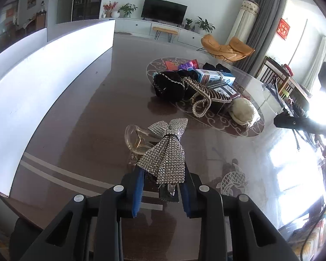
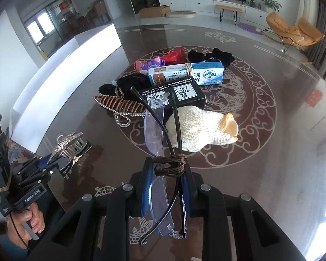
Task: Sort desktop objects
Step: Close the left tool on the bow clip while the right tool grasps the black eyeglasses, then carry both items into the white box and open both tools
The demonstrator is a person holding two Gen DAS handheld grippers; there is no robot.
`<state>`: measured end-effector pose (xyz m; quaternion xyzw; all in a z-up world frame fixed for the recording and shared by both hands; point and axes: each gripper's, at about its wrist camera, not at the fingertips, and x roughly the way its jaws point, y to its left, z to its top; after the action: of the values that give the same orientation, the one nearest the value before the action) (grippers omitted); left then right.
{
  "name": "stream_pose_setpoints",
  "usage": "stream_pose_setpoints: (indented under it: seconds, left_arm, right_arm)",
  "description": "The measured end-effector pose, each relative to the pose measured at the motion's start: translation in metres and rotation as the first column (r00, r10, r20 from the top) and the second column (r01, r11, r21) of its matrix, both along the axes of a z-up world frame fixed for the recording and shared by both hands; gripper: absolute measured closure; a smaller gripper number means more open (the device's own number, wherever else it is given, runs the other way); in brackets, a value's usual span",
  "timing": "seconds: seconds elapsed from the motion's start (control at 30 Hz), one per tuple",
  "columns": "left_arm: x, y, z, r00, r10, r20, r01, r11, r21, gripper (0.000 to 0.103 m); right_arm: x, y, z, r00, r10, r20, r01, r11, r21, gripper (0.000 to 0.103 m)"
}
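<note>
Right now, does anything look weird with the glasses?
Yes. The glasses in the right claw are folded and tied with brown cord wound round the arms, so they can't open. Nothing looks broken or spilled.

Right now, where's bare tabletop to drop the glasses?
Free: the stretch right of the knit glove, and the strip between the white box and the pile. Crowded: the centre, with the black carton, blue carton and black scrunchies bunched together.

The bow hair clip (image 1: 166, 152) hides its own claw's teeth.
</note>
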<state>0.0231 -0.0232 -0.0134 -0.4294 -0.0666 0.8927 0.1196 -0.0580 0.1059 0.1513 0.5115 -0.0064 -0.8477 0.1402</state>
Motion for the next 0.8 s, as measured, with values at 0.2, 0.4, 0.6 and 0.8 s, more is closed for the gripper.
stream_pose_setpoints:
  seconds: [0.2,0.4,0.6,0.8]
  left_arm:
    - [-0.007,0.012,-0.009,1.0,-0.007,0.03,0.009,0.998,-0.069,0.024]
    - [-0.036,0.012,-0.012,0.999,-0.011,0.049,0.015,0.996,-0.088,0.025]
    - [-0.023,-0.003,0.007,1.0,0.023,-0.009,-0.024,0.998,-0.059,0.055]
    - [-0.003,-0.077,0.099,0.978,0.153,-0.141,-0.145,0.987,0.064,0.055]
  right_arm:
    - [0.02,-0.004,-0.003,1.0,0.013,0.012,-0.013,0.999,-0.049,0.078]
    - [0.037,-0.015,-0.01,0.999,0.031,0.019,-0.03,0.997,-0.075,0.077]
    - [0.042,-0.019,0.005,0.999,0.045,-0.002,-0.045,0.995,-0.083,0.077]
    - [0.021,-0.059,0.036,0.989,0.14,-0.047,-0.143,0.988,-0.065,0.077]
